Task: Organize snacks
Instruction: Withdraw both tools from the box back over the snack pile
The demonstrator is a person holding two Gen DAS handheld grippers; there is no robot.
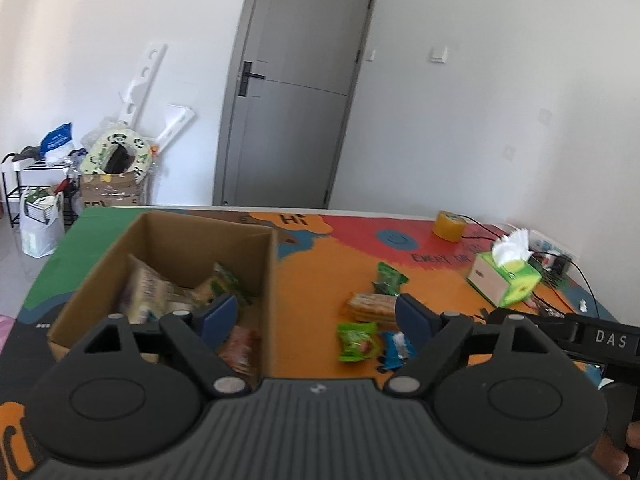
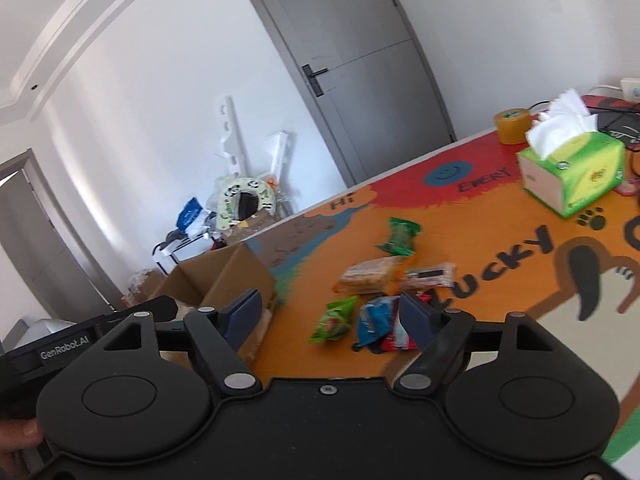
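Observation:
A brown cardboard box (image 1: 276, 280) stands on the colourful table, with several snack packets (image 1: 160, 292) inside. My left gripper (image 1: 316, 314) hovers open over the box's right wall, nothing between its blue pads. To its right lie loose snacks: a cracker pack (image 1: 370, 304), a dark green packet (image 1: 388, 278), a light green packet (image 1: 356, 340) and a blue packet (image 1: 396, 350). My right gripper (image 2: 330, 316) stands open above the same pile, empty, with the light green packet (image 2: 334, 318), the blue packet (image 2: 374, 320) and the cracker pack (image 2: 372, 276) ahead. The box (image 2: 224, 276) lies to its left.
A green tissue box (image 1: 504, 280) and a yellow tape roll (image 1: 448, 226) sit at the table's far right, with black cables behind them. Beyond the far edge are a grey door (image 1: 296, 88), a rack and bags on the floor (image 1: 40, 216).

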